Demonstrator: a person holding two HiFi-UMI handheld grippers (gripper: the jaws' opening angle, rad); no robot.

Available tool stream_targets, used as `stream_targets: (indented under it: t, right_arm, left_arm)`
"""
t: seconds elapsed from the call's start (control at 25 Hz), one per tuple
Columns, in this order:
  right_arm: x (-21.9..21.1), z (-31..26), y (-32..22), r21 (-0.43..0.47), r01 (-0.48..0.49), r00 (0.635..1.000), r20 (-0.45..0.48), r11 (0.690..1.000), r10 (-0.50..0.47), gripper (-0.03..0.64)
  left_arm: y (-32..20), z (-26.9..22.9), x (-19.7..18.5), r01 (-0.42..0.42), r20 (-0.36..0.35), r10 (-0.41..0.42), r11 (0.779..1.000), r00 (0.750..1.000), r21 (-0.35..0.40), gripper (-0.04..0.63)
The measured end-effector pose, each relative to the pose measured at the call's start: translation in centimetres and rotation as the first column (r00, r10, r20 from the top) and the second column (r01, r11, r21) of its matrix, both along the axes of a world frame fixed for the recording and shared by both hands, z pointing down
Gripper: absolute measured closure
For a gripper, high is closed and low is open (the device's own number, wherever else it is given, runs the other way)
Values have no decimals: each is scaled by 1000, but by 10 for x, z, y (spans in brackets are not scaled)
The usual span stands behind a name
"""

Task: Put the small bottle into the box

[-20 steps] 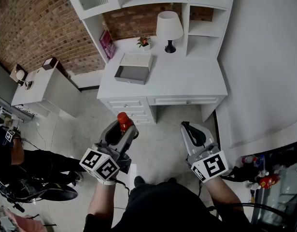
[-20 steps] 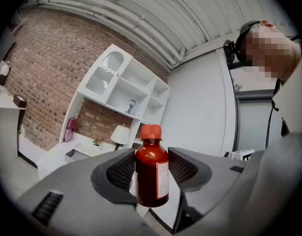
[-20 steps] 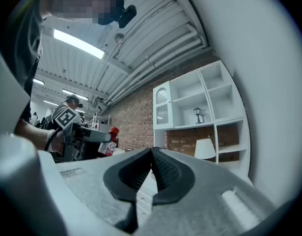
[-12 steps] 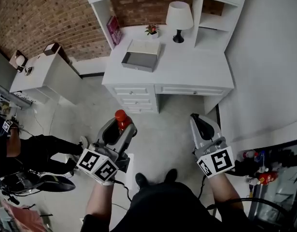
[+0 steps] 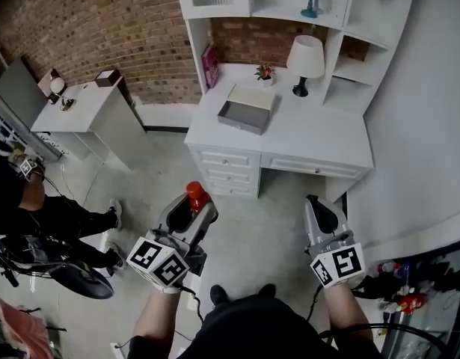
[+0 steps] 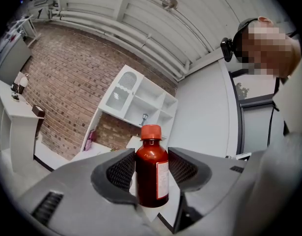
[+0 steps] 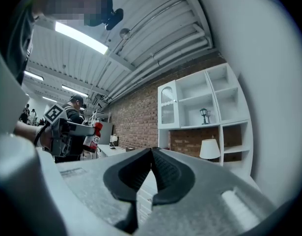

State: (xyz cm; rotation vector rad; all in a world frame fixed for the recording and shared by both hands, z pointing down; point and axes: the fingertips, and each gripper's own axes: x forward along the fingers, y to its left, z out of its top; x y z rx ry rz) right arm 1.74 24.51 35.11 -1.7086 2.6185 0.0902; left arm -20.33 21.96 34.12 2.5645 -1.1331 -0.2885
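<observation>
The small bottle [image 6: 151,170], dark red-brown with an orange-red cap and a pale label on its side, stands upright between the jaws of my left gripper [image 5: 193,209]. Both ribbed pads press on its body, and the cap rises above the jaw tips. I hold it low in front of me over the pale floor [image 5: 252,230], well apart from the box [image 5: 241,116]. The box sits open on the white desk [image 5: 312,140] ahead, a grey tray with its white lid leaning behind it. My right gripper [image 5: 322,214] hangs beside the left one at about the same height. Its jaws are pressed together with nothing between them, as the right gripper view shows plainly. On the desk behind the box are a small potted plant [image 5: 265,72] and a lamp [image 5: 305,57] with a white shade. A pink book [image 5: 210,66] leans at the desk's left end, under white shelves [image 5: 289,6] set against a brick wall [image 5: 117,28]. A person in dark clothes [image 5: 43,219] is at the far left.
</observation>
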Motion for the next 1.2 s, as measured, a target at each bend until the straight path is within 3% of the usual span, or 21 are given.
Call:
stream_targets:
  t: [0.16,0.4,0.64,0.8,1.2]
  right_arm:
    - [19,-11,6,10,14,997,81,1000,-14,615]
    - [61,-19,16,33,17,996,91,999,-19,605]
    - [85,-10,8,28,6,994,110,1000,-9,603]
    - [96,2,-11,2,-31,993,117,1000,30,560]
    - [92,15,-95,-31,-57,998,7,998,57,540]
  left_arm:
    - [0,-10,11,25,5,-25,1000,1000,3,388]
    - [5,-8,32,66,-27,-66,998,997,8,388]
    - [0,5,44,93,-1,-93,995,996,-22,388]
    - [-20,15,45,99,-7,-100,994,995,-37,388]
    - [-118,49,32,86,-28,-88,994,996,-65,388]
